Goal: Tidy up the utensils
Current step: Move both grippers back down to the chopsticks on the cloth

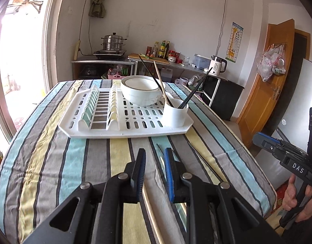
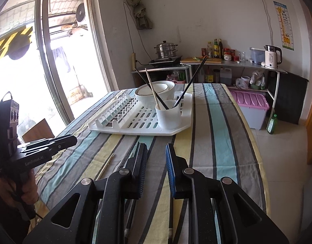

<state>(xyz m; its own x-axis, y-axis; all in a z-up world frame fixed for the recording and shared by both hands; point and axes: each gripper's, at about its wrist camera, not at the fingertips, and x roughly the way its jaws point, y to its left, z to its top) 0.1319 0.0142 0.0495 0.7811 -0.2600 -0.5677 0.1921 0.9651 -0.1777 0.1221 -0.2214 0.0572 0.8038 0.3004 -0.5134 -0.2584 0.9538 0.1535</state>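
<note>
Noting loose chopsticks lying flat on the striped worktop point(image 1: 44, 152), short of the drying rack point(image 1: 95, 134), long axes running roughly 6 to 12 o'clock toward the rack.

Locating one pale chopstick point(image 2: 106, 164) at 10 o'clock of the right tool point(image 2: 156, 146), passing under the left tool point(image 1: 155, 150) in the left view. Judging the left hand nearer to it.

Locating one dark chopstick point(image 1: 204, 162) at 2 o'clock of the left tool, on the right tool's side.

Seeing both tools released, pads narrowly apart, nothing between them.

Counting three chopsticks standing in the one white cup point(image 1: 175, 114) at 12 o'clock: two dark, one pale. Counting one bowl point(image 1: 141, 95) and one rack. Counting at least three loose pieces; unable to tell the exact number under the tools.
</note>
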